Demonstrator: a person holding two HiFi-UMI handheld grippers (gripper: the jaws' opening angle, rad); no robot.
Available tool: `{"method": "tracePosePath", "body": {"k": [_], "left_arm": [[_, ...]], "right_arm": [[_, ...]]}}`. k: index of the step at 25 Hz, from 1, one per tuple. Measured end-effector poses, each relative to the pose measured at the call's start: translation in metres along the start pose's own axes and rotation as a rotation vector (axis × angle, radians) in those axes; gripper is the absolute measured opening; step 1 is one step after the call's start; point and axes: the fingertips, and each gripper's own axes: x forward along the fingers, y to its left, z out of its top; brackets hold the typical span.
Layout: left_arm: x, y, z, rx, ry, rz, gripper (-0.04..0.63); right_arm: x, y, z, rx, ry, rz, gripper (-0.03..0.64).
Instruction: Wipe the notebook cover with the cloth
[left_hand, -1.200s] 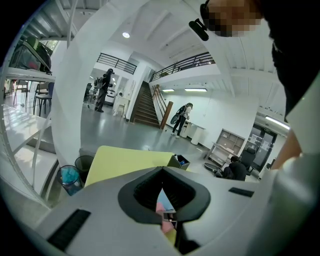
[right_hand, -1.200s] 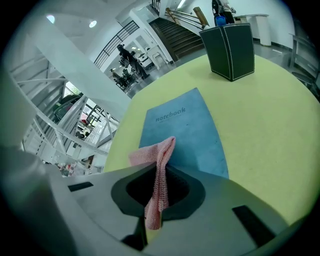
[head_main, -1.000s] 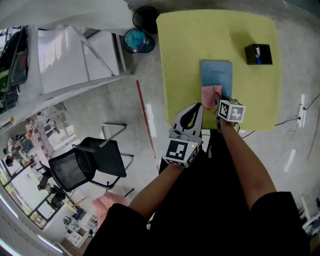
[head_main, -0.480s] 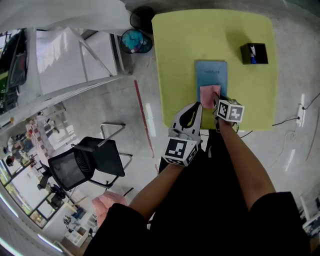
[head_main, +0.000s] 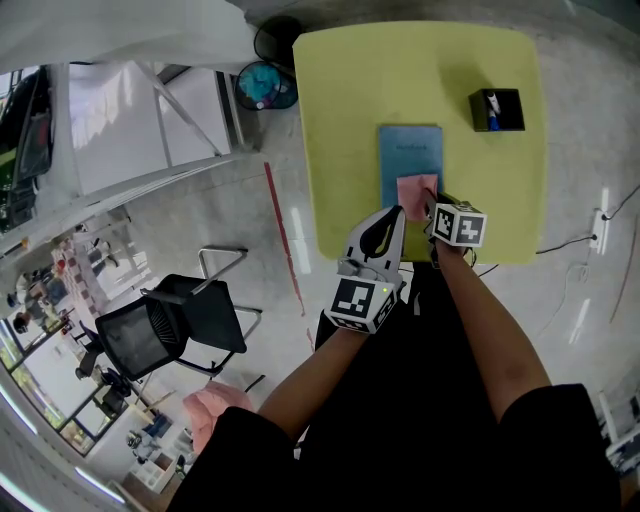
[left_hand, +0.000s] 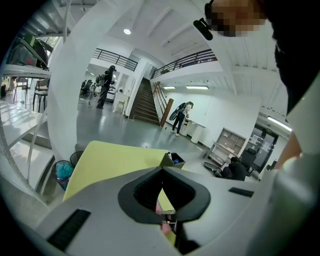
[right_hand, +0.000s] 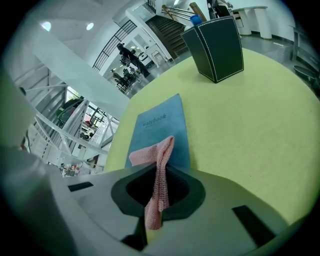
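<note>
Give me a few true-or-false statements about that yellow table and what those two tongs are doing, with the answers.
1. The right tongs grip a pink cloth. True.
2. The notebook is red. False: it is blue.
3. The cloth sits over the notebook's near end. True.
4. The left tongs hold the notebook. False: they are shut on nothing.
5. The black pen holder stands on the notebook. False: it stands apart from it on the yellow table.

Pink knitted cloth (head_main: 417, 192) showing against plain blue notebook (head_main: 410, 150), yellow-green bench (head_main: 350, 120) showing unpatterned, black holder (right_hand: 215, 47) showing white stitched edging
</note>
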Motion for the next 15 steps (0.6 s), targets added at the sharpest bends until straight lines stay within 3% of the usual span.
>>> {"method": "tracePosePath", "body": {"k": [15], "left_arm": [[0.021, -0.034, 0.001, 0.014, -0.009, -0.021, 0.006]], "right_arm": [[-0.019, -0.027, 0.003, -0.02, 0.007, 0.015, 0.037]]}}
